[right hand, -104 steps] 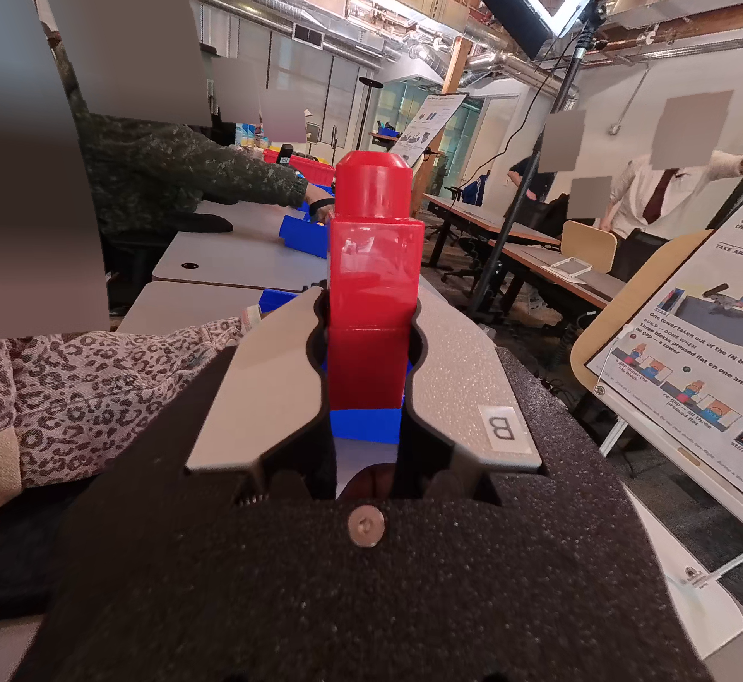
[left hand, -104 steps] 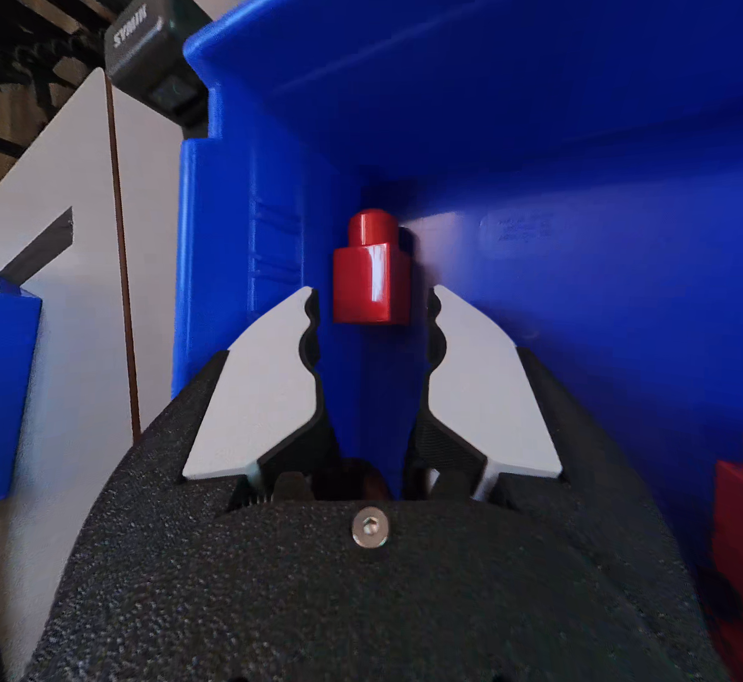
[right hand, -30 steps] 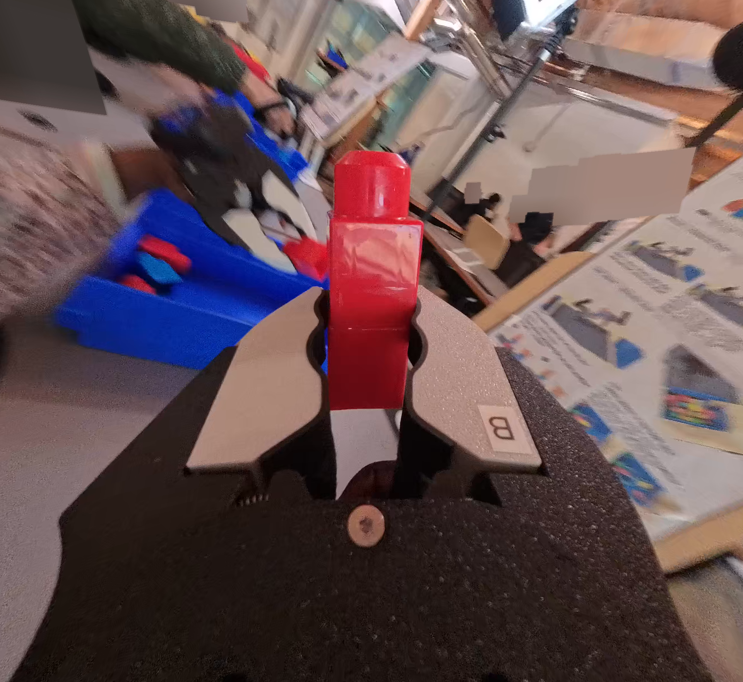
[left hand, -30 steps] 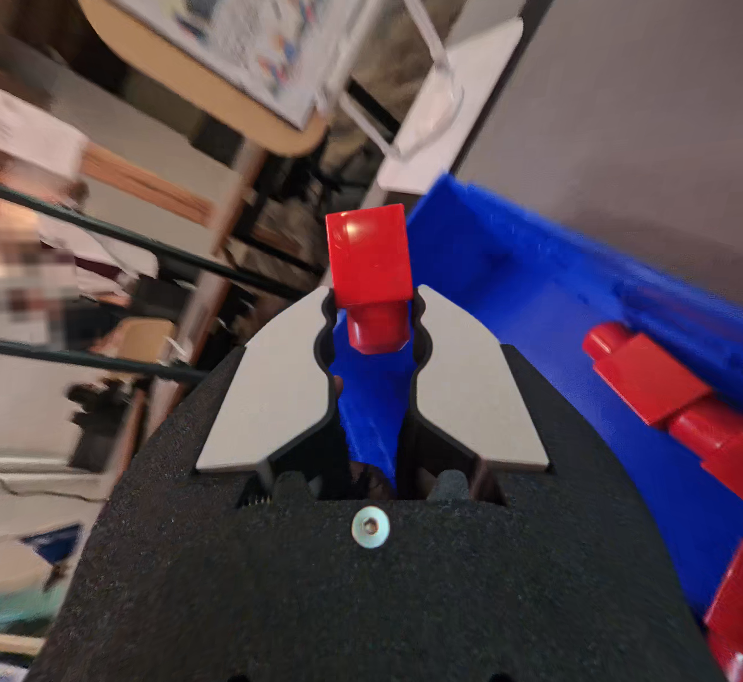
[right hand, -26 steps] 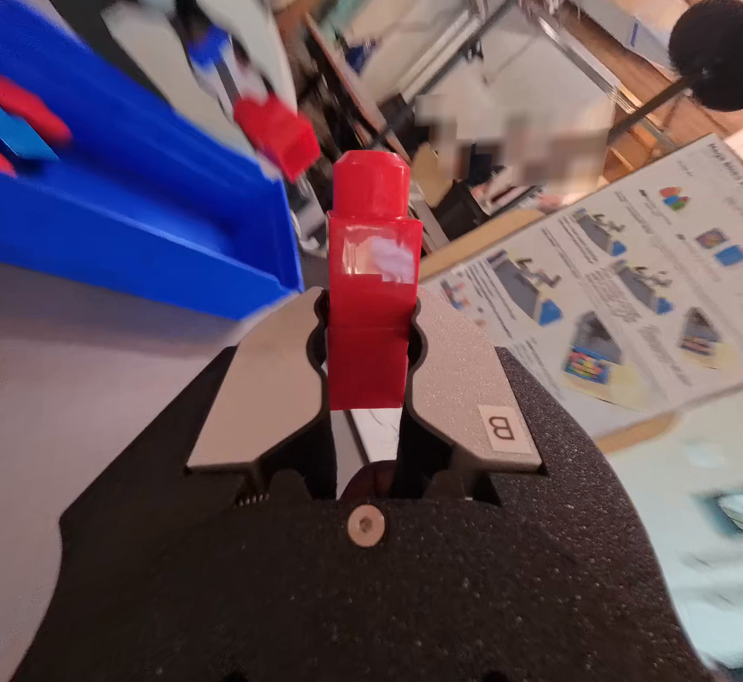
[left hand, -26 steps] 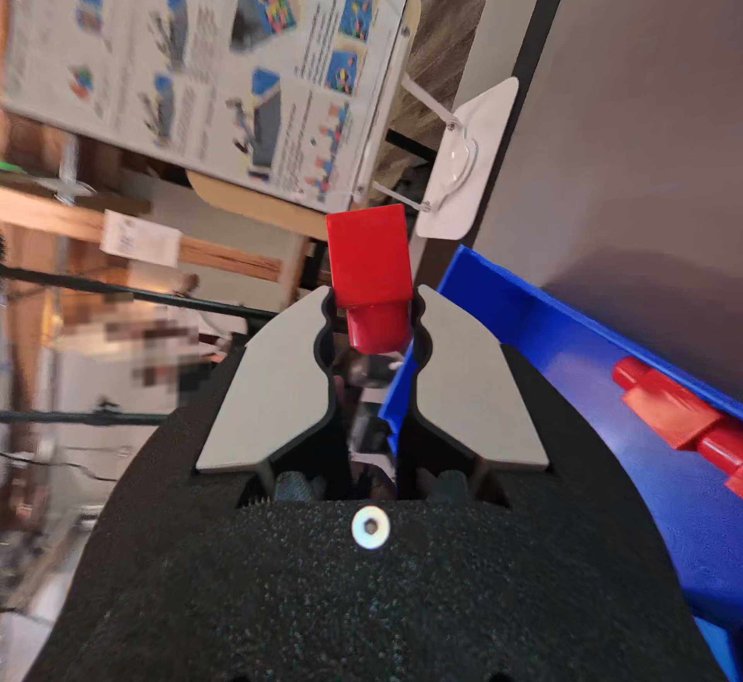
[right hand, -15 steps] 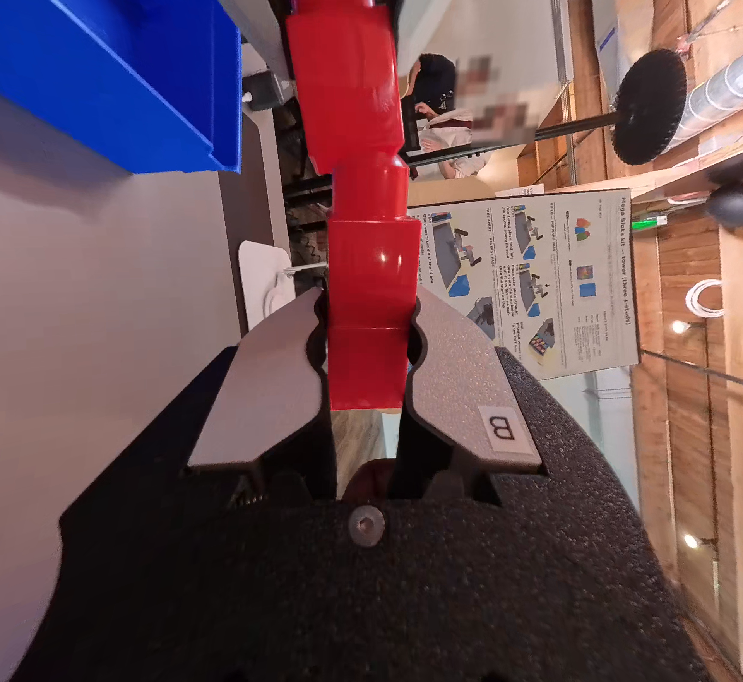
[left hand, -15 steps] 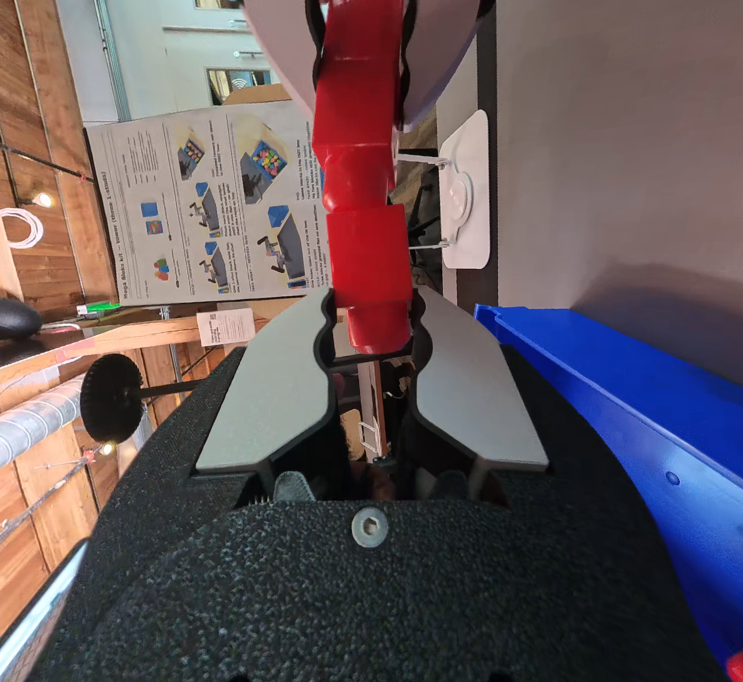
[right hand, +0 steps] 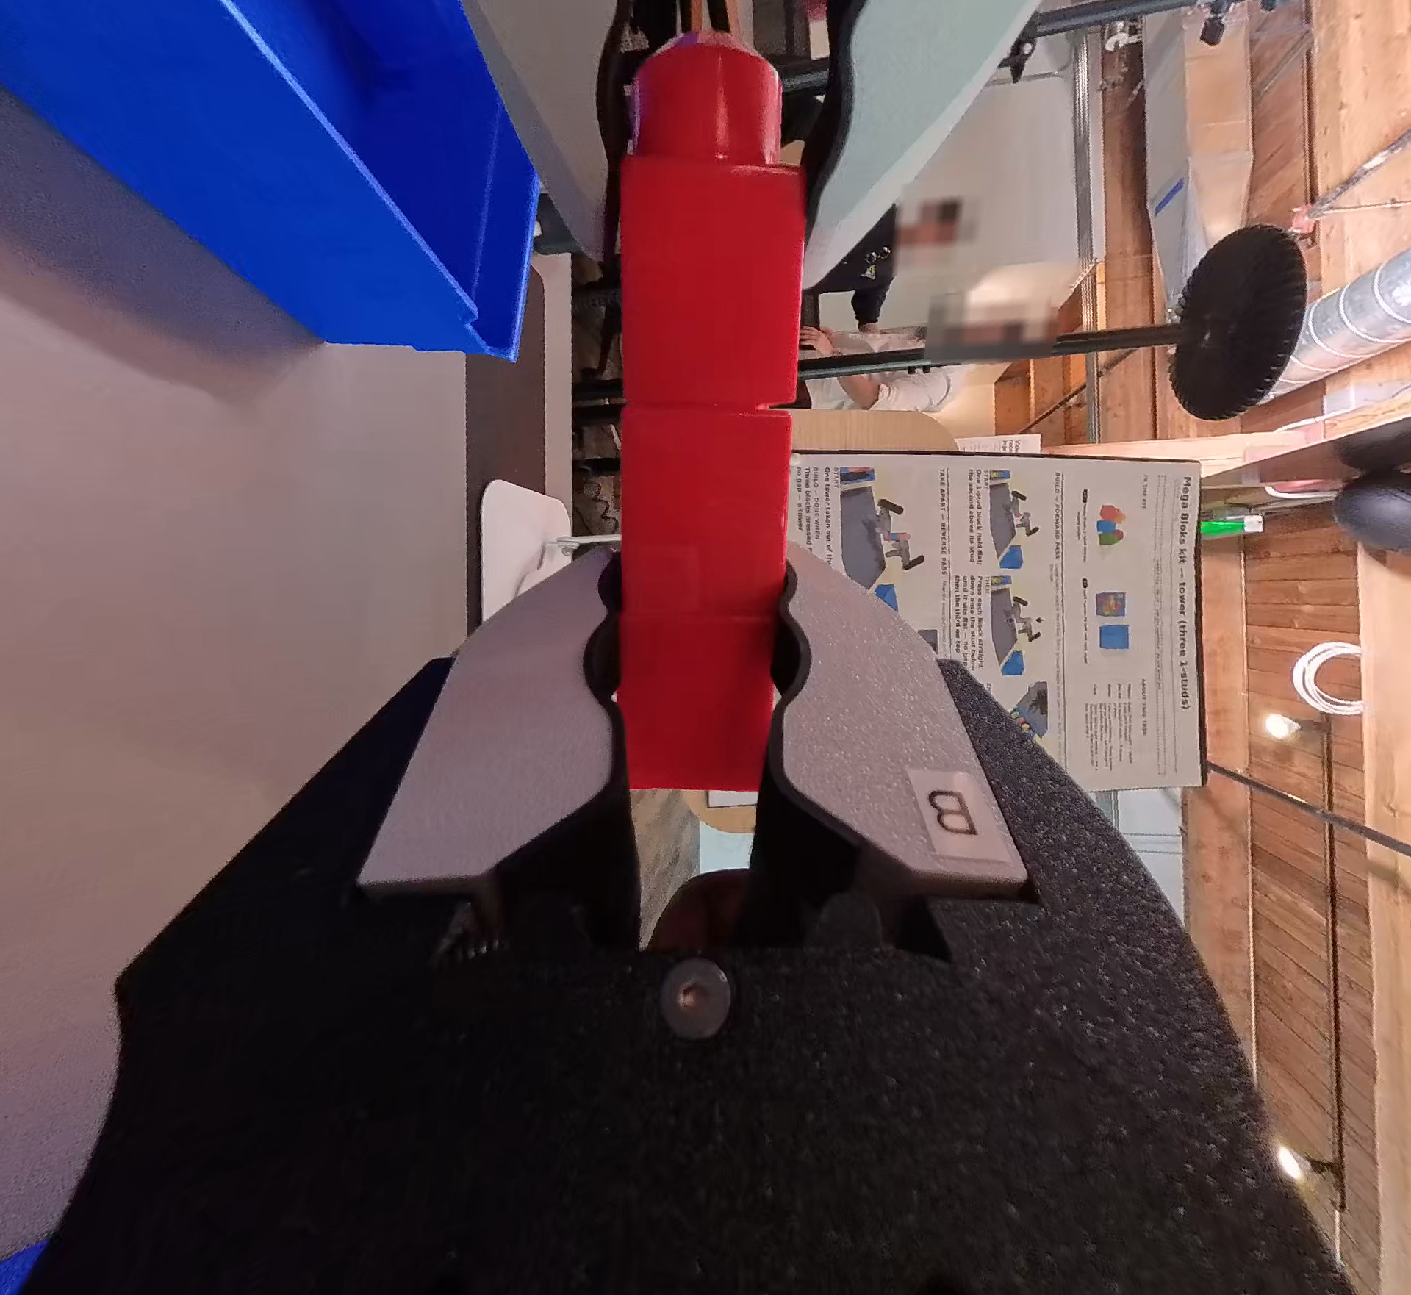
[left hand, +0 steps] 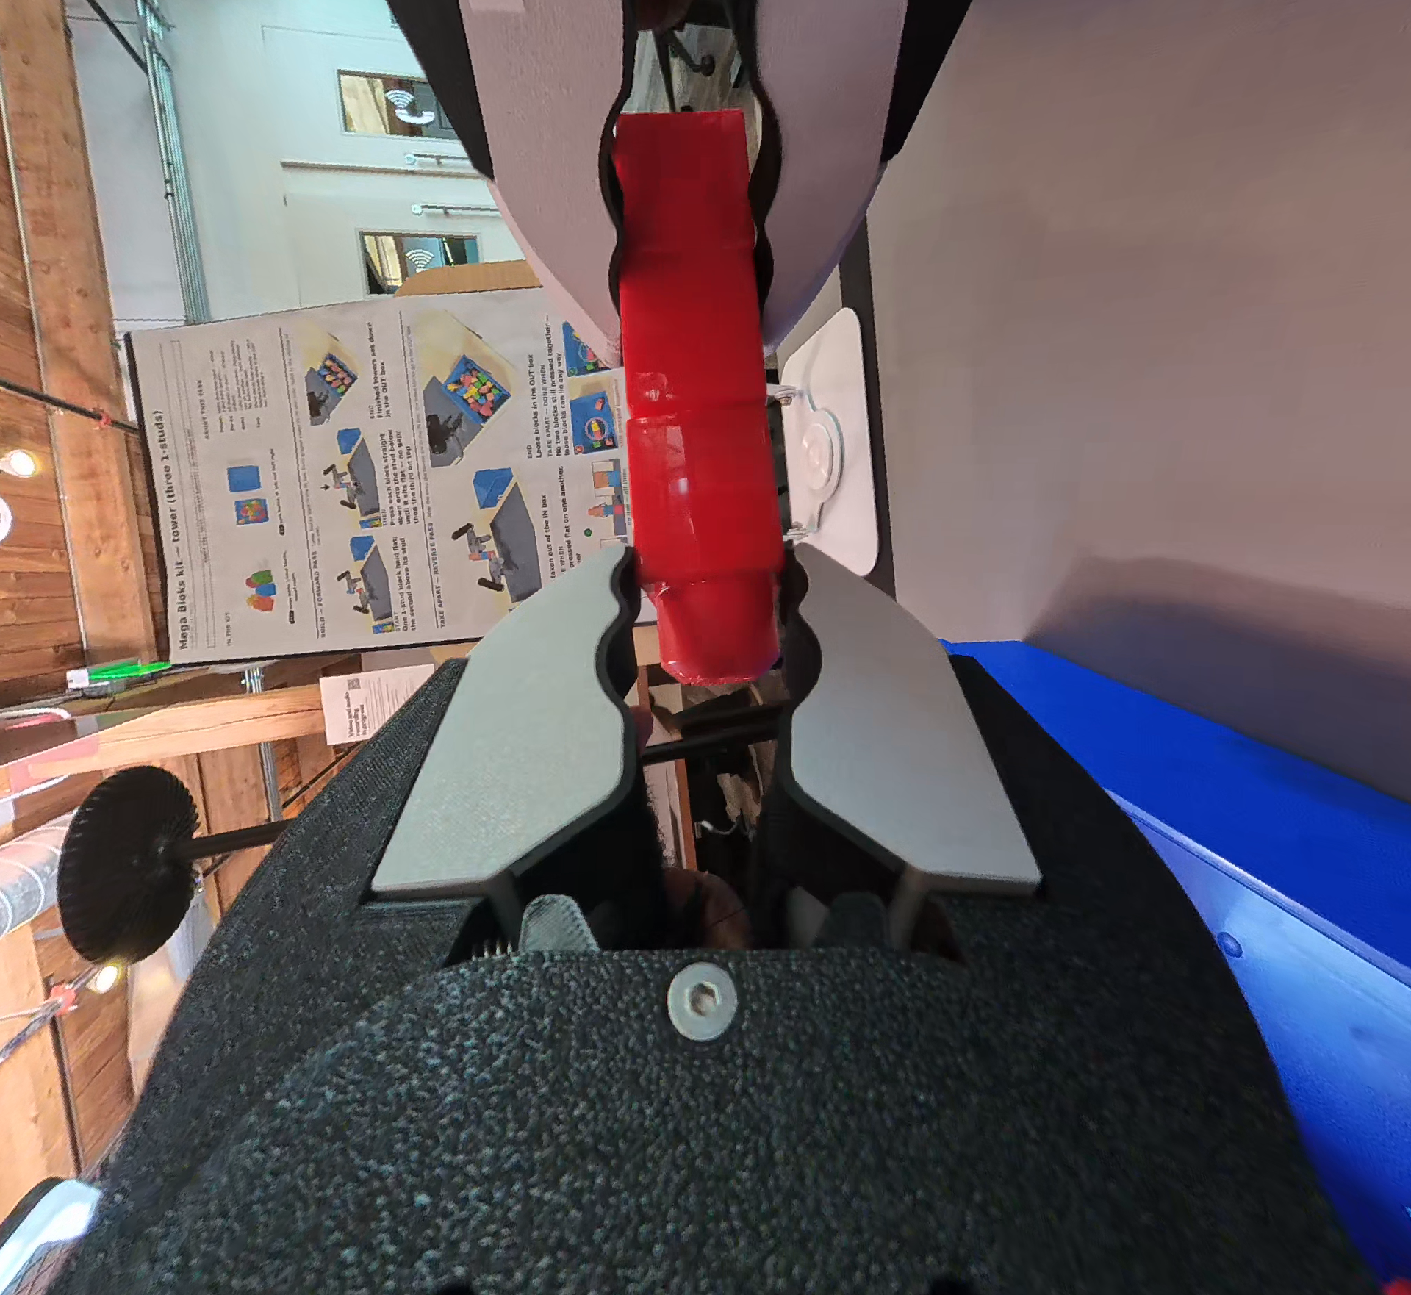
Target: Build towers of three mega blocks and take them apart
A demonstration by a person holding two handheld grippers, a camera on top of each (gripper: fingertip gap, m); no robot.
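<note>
A tower of three red mega blocks (left hand: 691,342) is held between my two grippers, above the grey table. My left gripper (left hand: 708,563) is shut on the end block, whose stud points back toward the camera. My right gripper (right hand: 699,571) is shut on the other end of the tower (right hand: 706,342), over the seam between its two nearer blocks. The blocks sit flush, with thin seams between them. The right gripper's grey fingers (left hand: 534,113) show at the top of the left wrist view. The left gripper's fingers (right hand: 916,75) show at the top of the right wrist view.
A blue bin (left hand: 1183,762) stands on the grey table (left hand: 1145,266) beside the grippers and also shows in the right wrist view (right hand: 267,113). An instruction poster (left hand: 366,479) on a white stand base (left hand: 828,434) stands beyond the table edge. People sit at other tables behind. Spacing between my two grippers at the tips: around 6 cm.
The grippers have come together end to end. The left gripper's red block is now seated on the stud of the right gripper's two-block stack; the stud that showed between them is covered.
</note>
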